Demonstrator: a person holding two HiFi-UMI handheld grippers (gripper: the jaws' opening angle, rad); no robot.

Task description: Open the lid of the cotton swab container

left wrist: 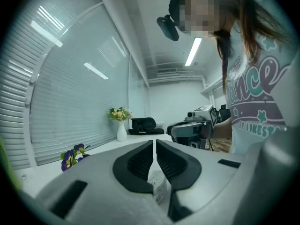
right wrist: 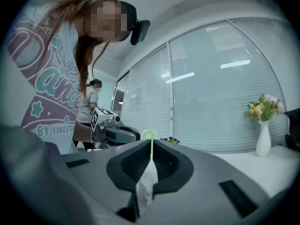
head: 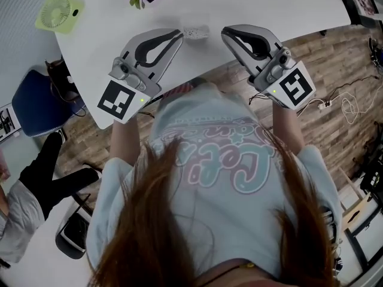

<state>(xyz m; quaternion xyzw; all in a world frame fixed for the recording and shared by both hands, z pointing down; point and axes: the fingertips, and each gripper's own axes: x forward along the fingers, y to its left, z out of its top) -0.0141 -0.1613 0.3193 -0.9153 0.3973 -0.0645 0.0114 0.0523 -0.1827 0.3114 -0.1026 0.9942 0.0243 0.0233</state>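
Right now the L gripper (head: 179,36) & R gripper (head: 225,33) point tip-to-tip over the white table (head: 269,5). Both have jaws shut, pads meeting w/ nothing clamped. The cotton swab container (head: 196,33) lies on the table btwn the two sets of tips, just ahead of each. Whether either tip touches it can't be told.
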